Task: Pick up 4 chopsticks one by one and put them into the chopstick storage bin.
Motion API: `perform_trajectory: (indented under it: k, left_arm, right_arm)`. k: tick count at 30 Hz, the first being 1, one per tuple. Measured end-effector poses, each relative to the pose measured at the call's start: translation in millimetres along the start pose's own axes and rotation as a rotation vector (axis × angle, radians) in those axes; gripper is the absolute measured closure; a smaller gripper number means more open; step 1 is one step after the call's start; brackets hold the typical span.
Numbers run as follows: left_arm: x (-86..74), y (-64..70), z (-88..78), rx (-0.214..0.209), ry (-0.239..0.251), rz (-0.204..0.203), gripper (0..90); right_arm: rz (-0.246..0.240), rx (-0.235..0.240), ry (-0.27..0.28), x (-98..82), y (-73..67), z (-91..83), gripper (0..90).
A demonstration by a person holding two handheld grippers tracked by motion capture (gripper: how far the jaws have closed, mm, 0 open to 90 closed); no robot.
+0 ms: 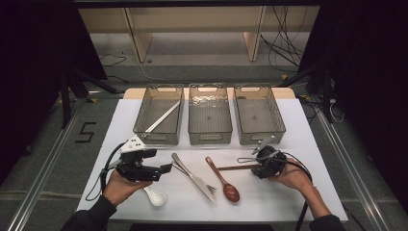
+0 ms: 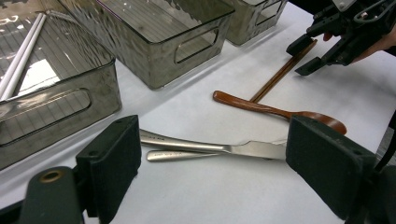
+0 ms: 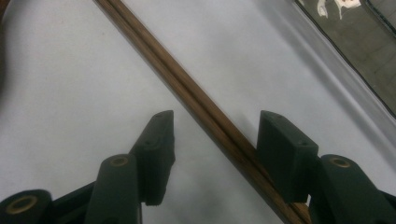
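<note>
Covering most of the table (image 1: 308, 144) is a white sheet, and at its far edge stand three smoky clear bins in a row; the middle bin (image 1: 210, 115) serves as the landmark here. The bin to its left (image 1: 159, 115) holds a pair of white chopsticks (image 1: 162, 117) lying aslant, and the bin to its right (image 1: 260, 115) looks bare inside. Nearer the person than the middle bin, a steel knife (image 1: 192, 175) and fork (image 1: 179, 168) lie crossed, with a brown spoon (image 1: 223, 180) just to their right. A white spoon (image 1: 155, 196) lies down and left of that bin, by the left hand. The left gripper (image 1: 166, 168) hangs there too, jaws spread wide and holding nothing, aimed at the knife. The right gripper (image 3: 215, 140) sits down and right of the middle bin, its jaws apart on either side of the brown chopsticks (image 3: 187, 93), which lie flat on the sheet; the pads do not press them.
</note>
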State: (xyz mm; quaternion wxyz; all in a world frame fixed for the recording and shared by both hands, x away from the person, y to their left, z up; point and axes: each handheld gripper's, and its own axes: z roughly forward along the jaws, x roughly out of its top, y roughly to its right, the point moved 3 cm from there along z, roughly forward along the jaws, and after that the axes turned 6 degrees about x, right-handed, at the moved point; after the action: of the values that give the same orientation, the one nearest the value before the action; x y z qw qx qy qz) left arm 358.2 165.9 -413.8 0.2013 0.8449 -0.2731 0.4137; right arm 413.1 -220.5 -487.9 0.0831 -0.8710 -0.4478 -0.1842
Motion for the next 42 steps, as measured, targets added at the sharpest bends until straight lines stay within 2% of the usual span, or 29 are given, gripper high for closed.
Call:
perform_trajectory:
  k: [9, 14, 26, 29, 32, 42]
  left_arm:
    - [-0.8, 1.0, 0.9, -0.004, -0.002, 0.002, 18.1]
    - [-0.9, 1.4, 0.9, -0.006, -0.004, 0.01, 18.2]
    - [-1.4, 1.7, 2.2, -0.01, -0.009, 0.009, 18.2]
    - [-1.8, 1.5, 2.8, -0.01, -0.011, 0.012, 18.2]
    - [-2.0, 1.5, 3.3, -0.01, -0.013, 0.017, 18.2]
    - [-2.5, 1.7, 4.3, -0.011, -0.016, 0.018, 18.2]
  right_arm:
    - [-0.002, 0.016, -0.028, -2.5, -1.6, -1.3, 50.6]
    - [-0.02, -0.004, -0.044, -3.2, -3.7, -5.6, 51.1]
    - [-0.062, -0.006, -0.067, -5.1, -8.4, -8.5, 55.4]
    - [-0.073, -0.034, -0.081, -5.7, -5.5, -6.4, 55.0]
    - [-0.058, -0.022, -0.082, -6.1, -4.6, -7.4, 56.6]
    - [-0.063, 0.019, -0.109, -7.7, -6.3, -6.8, 60.9]
